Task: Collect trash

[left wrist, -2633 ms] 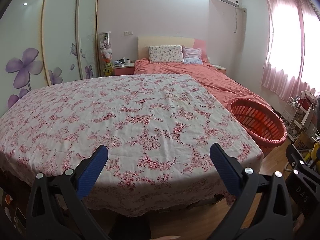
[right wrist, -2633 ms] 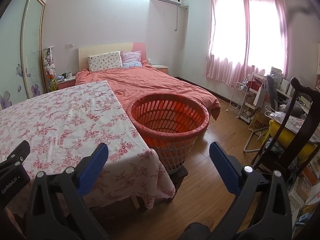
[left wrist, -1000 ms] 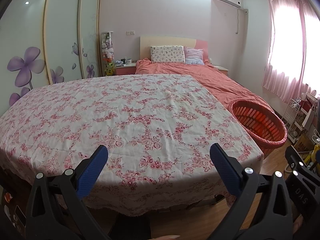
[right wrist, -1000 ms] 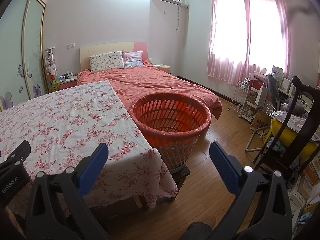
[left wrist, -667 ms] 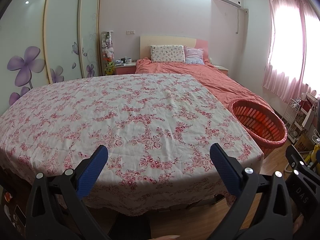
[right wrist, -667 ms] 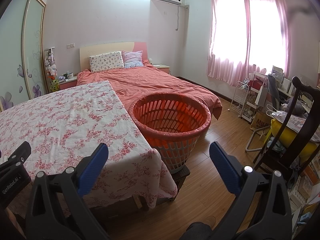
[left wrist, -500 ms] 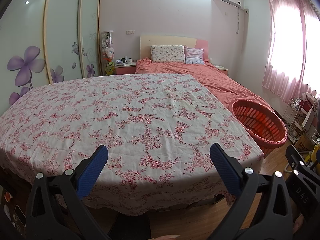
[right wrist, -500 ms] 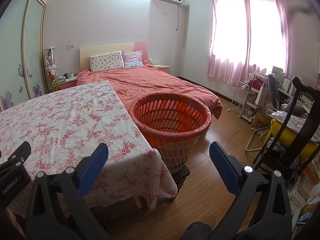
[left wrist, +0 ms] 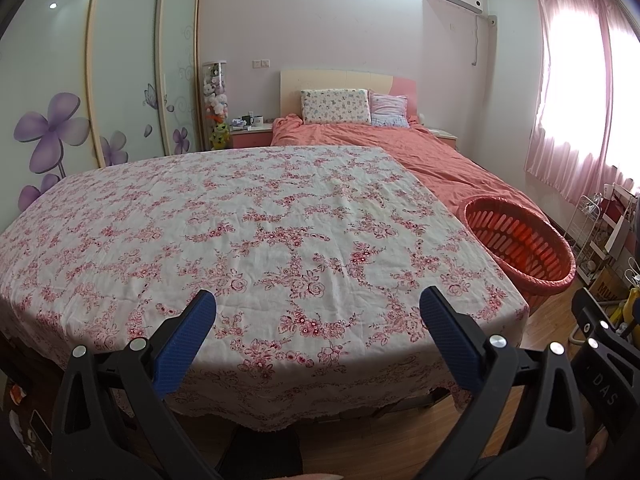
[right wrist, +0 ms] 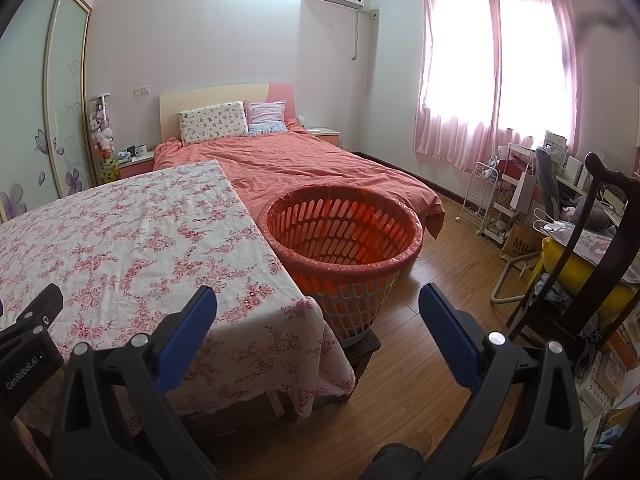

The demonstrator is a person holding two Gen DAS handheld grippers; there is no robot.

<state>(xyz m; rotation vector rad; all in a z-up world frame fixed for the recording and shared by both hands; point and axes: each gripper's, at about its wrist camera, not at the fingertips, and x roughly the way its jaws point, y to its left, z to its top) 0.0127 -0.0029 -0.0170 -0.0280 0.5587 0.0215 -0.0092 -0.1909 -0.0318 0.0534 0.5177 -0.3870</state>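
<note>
A round basket point(right wrist: 342, 236) lined with a red bag stands on the floor at the table's right corner; it also shows at the right of the left wrist view point(left wrist: 520, 250). The table point(left wrist: 248, 240) wears a floral cloth, and I see no trash on it. My left gripper point(left wrist: 318, 312) is open and empty, held over the table's near edge. My right gripper point(right wrist: 318, 312) is open and empty, held near the table's right corner, in front of the basket. Each gripper's body shows at the edge of the other's view.
A bed point(right wrist: 304, 164) with an orange cover lies behind the table. A dark wooden chair point(right wrist: 592, 264), a white cart point(right wrist: 486, 184) and a cluttered desk stand at the right. A wardrobe point(left wrist: 120, 72) with sliding doors lines the left wall. Wooden floor point(right wrist: 448, 280) lies beside the basket.
Both views have shifted only slightly; the grippers stay open and hold almost still.
</note>
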